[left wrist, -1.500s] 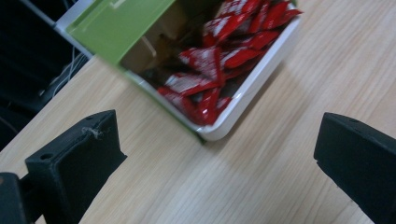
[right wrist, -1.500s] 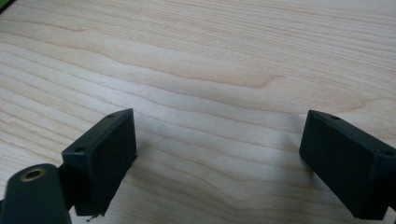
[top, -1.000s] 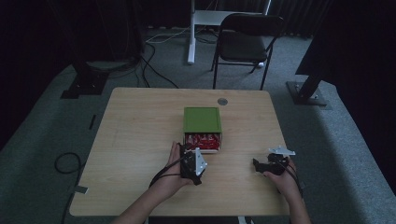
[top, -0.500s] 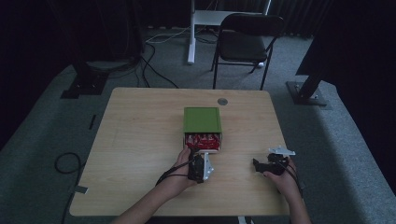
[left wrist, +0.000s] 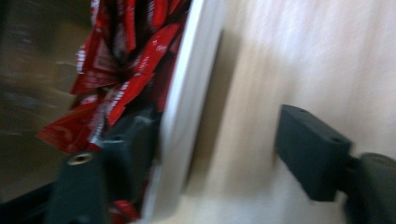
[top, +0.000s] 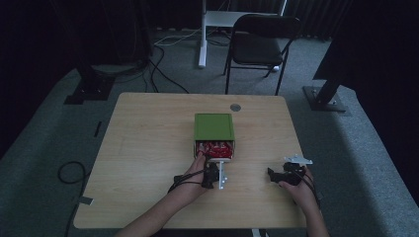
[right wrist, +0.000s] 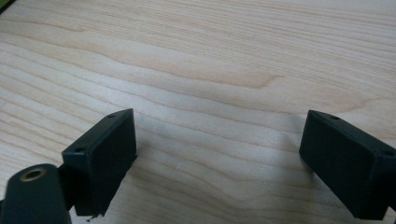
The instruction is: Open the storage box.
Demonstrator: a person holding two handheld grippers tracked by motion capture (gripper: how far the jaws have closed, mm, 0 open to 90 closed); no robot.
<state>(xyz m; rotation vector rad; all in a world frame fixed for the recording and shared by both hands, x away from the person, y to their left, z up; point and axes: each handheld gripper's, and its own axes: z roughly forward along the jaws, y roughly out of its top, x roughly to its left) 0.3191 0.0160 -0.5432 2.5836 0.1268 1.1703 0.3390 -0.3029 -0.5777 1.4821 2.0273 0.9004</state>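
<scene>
Left gripper (left wrist: 210,149), jaws just closing, straddles the white front wall (left wrist: 187,107) of the green box (top: 213,127), one jaw among red sachets (left wrist: 116,88), not yet pinching; right gripper (right wrist: 219,158) gapes wide above the table (right wrist: 224,60).

Dim and underexposed in the high view: dark surroundings, only the pale wooden table (top: 148,148) catching weak light from above, colours muted, fine detail grainy. Soft, short shadows beside the green cardboard box (top: 213,127). Far brighter in both gripper views. Heavily motion-blurred in the left gripper view: smeared wood grain right of the black left gripper (left wrist: 205,149), red sachets (left wrist: 116,88) above its left jaw streaked, white box edge (left wrist: 187,107) washed out. Sharp, evenly lit grain ahead of the black right gripper (right wrist: 219,163), faint shadows beneath its jaws.
</scene>
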